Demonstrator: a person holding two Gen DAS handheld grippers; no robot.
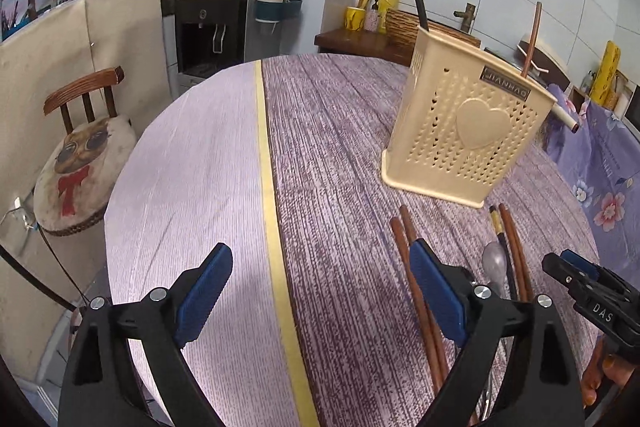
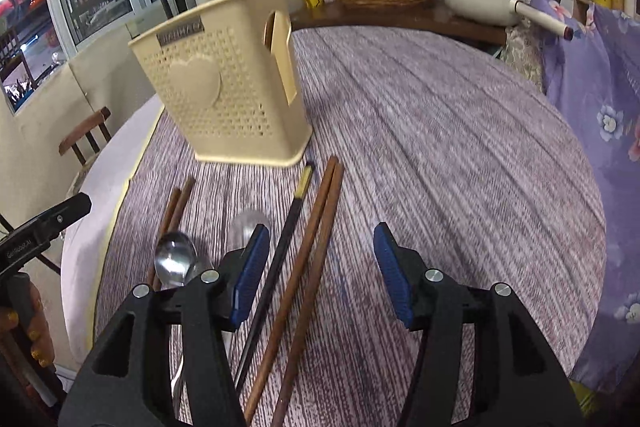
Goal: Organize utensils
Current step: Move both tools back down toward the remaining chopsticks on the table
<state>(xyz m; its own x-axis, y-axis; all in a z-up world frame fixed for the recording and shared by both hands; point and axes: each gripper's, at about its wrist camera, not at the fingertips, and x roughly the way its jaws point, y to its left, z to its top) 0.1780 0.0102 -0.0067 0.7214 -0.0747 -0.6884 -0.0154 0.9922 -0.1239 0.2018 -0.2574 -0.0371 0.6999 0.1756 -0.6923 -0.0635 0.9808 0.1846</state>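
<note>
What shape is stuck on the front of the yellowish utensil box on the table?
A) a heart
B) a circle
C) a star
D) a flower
A: a raised heart sits on the holed front wall of the utensil box, seen from both wrist cameras.

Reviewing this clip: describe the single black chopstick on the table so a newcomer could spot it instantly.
Start at the cream perforated holder with the raised heart on the round table. In front of it lie utensils in a row; the black chopstick lies between a spoon and a brown chopstick pair. It alone is black, with a yellowish band near its far end.
</note>
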